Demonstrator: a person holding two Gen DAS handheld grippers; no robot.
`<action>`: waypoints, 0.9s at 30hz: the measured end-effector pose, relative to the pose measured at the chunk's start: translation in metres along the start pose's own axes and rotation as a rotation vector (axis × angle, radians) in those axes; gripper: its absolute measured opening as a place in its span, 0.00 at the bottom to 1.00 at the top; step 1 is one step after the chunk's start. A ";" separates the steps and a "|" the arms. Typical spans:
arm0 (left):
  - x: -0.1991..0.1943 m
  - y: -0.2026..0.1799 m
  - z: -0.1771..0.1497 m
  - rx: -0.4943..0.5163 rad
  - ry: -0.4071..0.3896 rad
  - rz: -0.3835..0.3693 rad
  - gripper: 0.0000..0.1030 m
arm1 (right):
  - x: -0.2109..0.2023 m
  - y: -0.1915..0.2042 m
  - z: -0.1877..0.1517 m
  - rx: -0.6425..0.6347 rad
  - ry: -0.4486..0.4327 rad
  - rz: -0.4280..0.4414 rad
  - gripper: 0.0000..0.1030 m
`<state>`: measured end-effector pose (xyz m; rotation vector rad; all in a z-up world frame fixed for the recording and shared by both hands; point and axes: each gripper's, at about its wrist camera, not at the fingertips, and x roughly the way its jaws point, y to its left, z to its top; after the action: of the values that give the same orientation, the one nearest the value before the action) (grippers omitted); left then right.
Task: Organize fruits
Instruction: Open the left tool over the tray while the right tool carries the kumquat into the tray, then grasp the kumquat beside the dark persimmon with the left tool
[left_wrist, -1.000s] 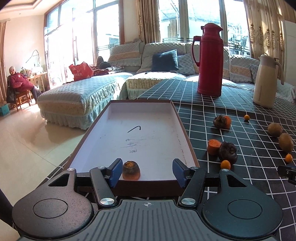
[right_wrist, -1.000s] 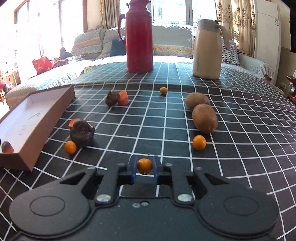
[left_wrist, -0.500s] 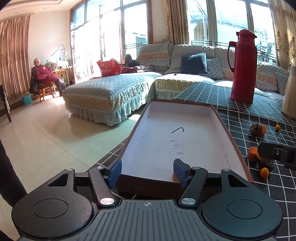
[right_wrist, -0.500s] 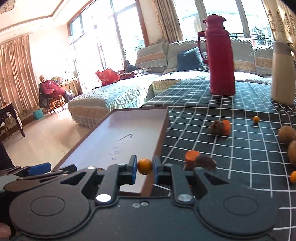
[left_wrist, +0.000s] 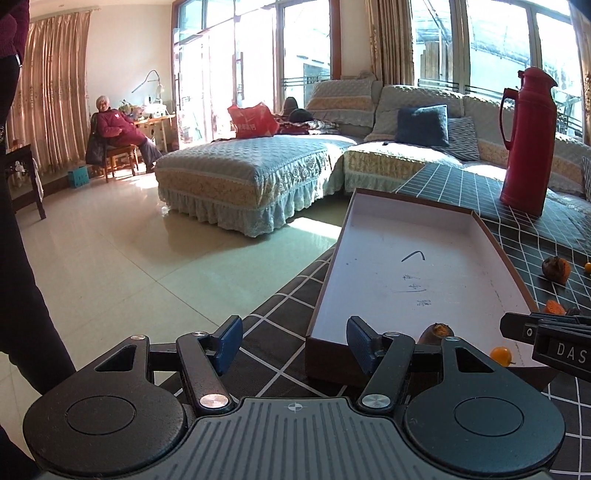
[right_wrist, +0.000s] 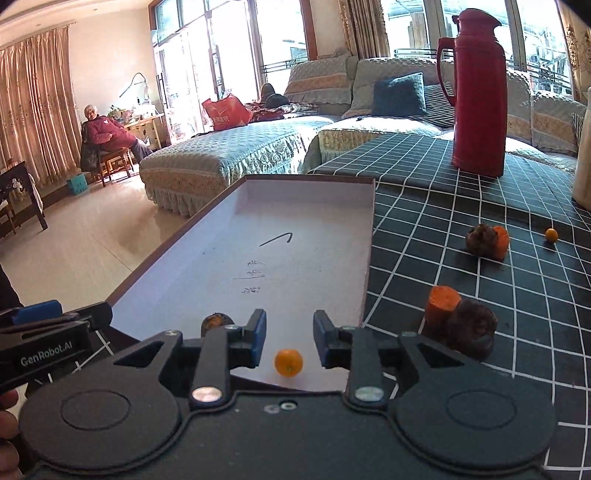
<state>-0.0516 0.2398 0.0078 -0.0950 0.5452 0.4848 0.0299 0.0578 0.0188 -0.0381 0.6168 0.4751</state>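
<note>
The tray (right_wrist: 306, 221) sits at the table's (right_wrist: 480, 206) edge as the collecting spot, loose fruit scattered beside it. Right claw (right_wrist: 289, 341) hangs over the near end, fingers spread, and the little orange fruit (right_wrist: 288, 362) lies free between them on the tray floor. Left claw (left_wrist: 294, 341) gapes empty beside the tray corner.
</note>
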 end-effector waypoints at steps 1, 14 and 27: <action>0.000 -0.002 0.000 0.002 0.001 -0.003 0.61 | -0.001 0.000 0.000 0.000 -0.001 -0.001 0.30; -0.031 -0.064 -0.001 0.113 -0.083 -0.132 0.61 | -0.082 -0.070 -0.026 0.109 -0.119 -0.129 0.73; -0.075 -0.207 -0.024 0.352 -0.127 -0.394 0.76 | -0.146 -0.170 -0.069 0.300 -0.188 -0.340 0.96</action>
<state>-0.0221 0.0202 0.0179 0.1625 0.4649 0.0067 -0.0372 -0.1667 0.0266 0.1827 0.4790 0.0531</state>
